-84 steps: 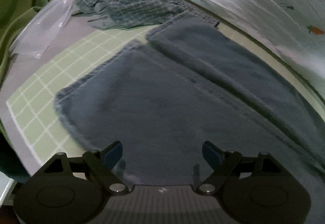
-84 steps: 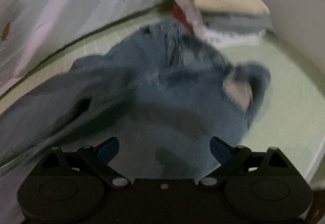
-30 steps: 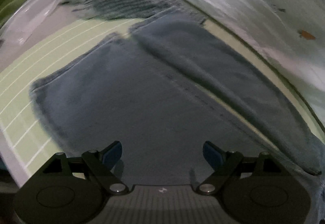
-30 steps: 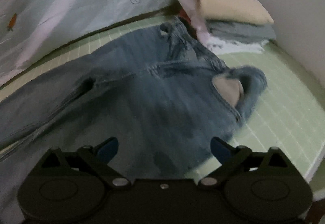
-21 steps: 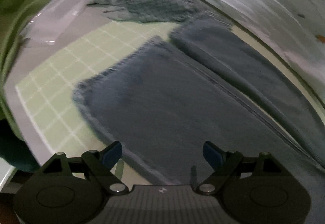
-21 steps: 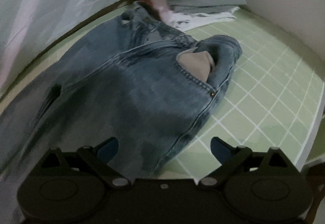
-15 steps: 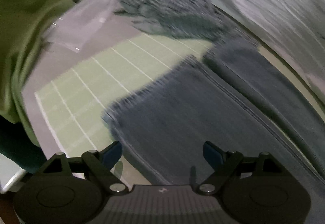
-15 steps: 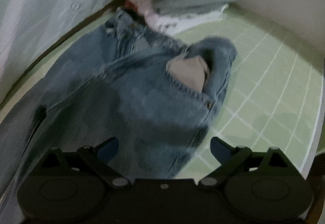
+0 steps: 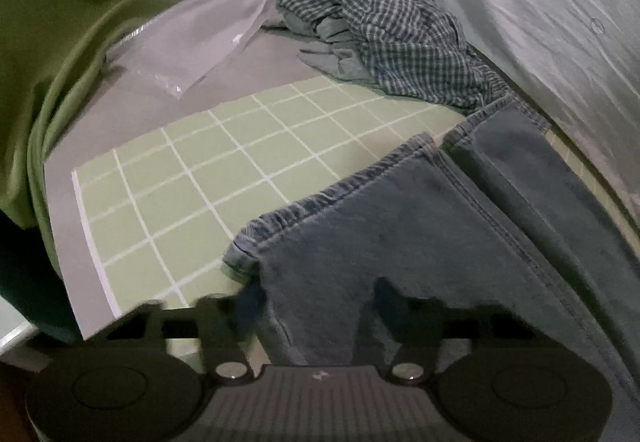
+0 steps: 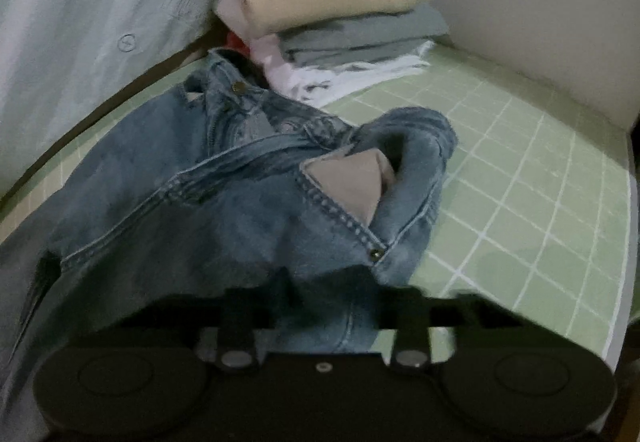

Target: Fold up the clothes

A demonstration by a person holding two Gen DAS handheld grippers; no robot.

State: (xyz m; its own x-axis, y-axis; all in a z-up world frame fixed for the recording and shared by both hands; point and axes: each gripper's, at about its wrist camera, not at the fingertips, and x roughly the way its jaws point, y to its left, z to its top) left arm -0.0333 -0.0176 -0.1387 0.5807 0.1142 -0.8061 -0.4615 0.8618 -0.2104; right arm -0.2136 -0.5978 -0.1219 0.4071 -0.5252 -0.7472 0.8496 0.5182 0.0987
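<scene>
Denim fills the bottom of both views: the jeans [image 9: 460,242] lie spread over the green grid mat [image 9: 192,177], and each claw is low over them. At the bottom centre of the left wrist view, the left claw [image 9: 316,298] has just been closing, and the near side edge of the leg, just behind the hem [image 9: 336,193], lies between its fingers. They look narrowed on the cloth, but the blur does not let me say if they truly pinch it. At the bottom centre of the right wrist view, the right claw [image 10: 324,306] has also just been closing, and its fingers stand narrow with the hip edge of the jeans bunched between them, below the turned-out pocket lining [image 10: 348,181].

Farther up in the left view, a crumpled checked shirt [image 9: 392,37] waits at the top centre, beside a clear plastic bag [image 9: 192,41]. In the right view, a stack of folded clothes [image 10: 332,9] stands at the top, touching the waistband.

I judge this is the grasp before the first fold. Next, both claws should lift together and carry the near leg over the far one, keeping the edge tight so it does not slip.
</scene>
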